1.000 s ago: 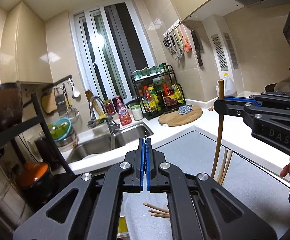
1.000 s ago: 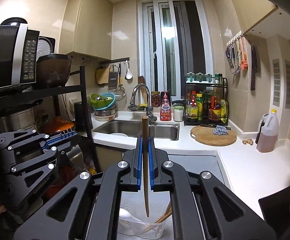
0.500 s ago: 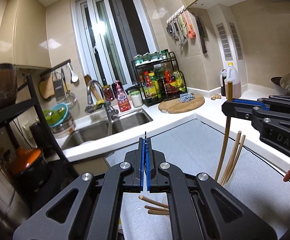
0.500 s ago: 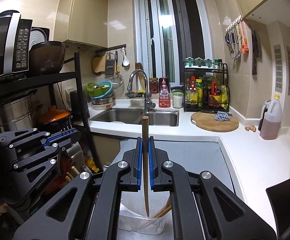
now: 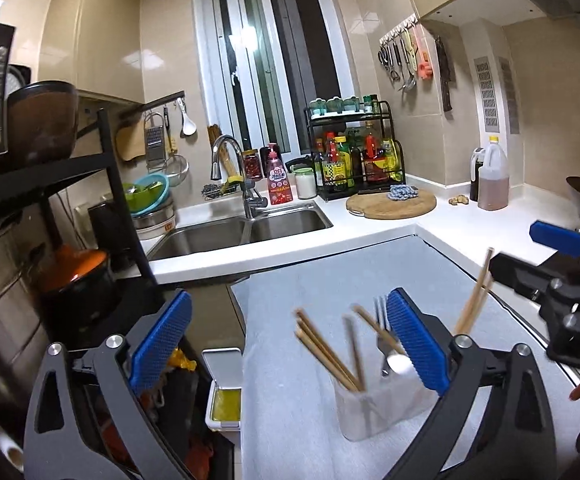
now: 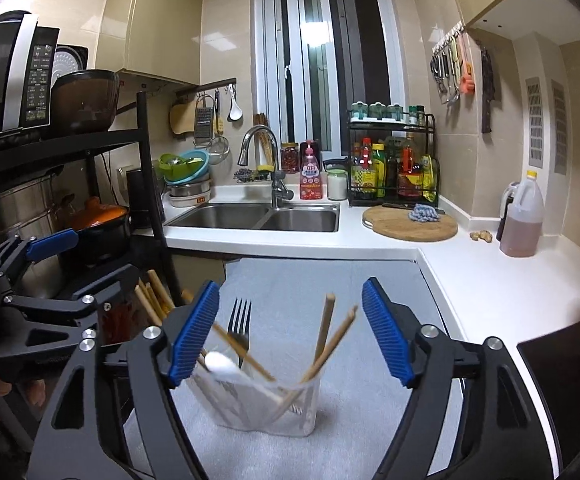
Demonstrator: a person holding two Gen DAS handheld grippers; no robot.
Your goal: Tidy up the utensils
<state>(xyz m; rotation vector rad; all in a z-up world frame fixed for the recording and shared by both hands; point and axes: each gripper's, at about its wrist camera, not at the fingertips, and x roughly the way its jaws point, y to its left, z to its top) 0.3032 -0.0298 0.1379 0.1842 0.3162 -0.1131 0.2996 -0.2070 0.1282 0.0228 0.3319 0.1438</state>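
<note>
1. On the grey mat (image 6: 330, 280) that covers the counter, toward its near edge, the clear plastic holder (image 6: 265, 408) stood with chopsticks (image 6: 322, 344), a fork (image 6: 238, 320) and a white spoon (image 6: 219, 360) leaning in it.
2. My right gripper (image 6: 290, 332) had just been opening; its blue pads stood spread over the holder with nothing pinched between them.
3. My left gripper (image 5: 285, 344) had likewise just been opening and hung spread and empty, the holder (image 5: 378, 408) low between its fingers.
4. I judged the chopsticks light, stiff and smooth, best pinched near mid-length; the holder looked light enough to tip if nudged.
5. The fork seemed heavier and slicker, so I would take it by the handle.
6. Beyond the mat's far edge lay the sink (image 6: 257, 216); near the far right corner sat a round cutting board (image 6: 410, 222) and an oil jug (image 6: 522, 224), well apart from the holder.
7. Each gripper crowded the other's approach over the holder.
</note>
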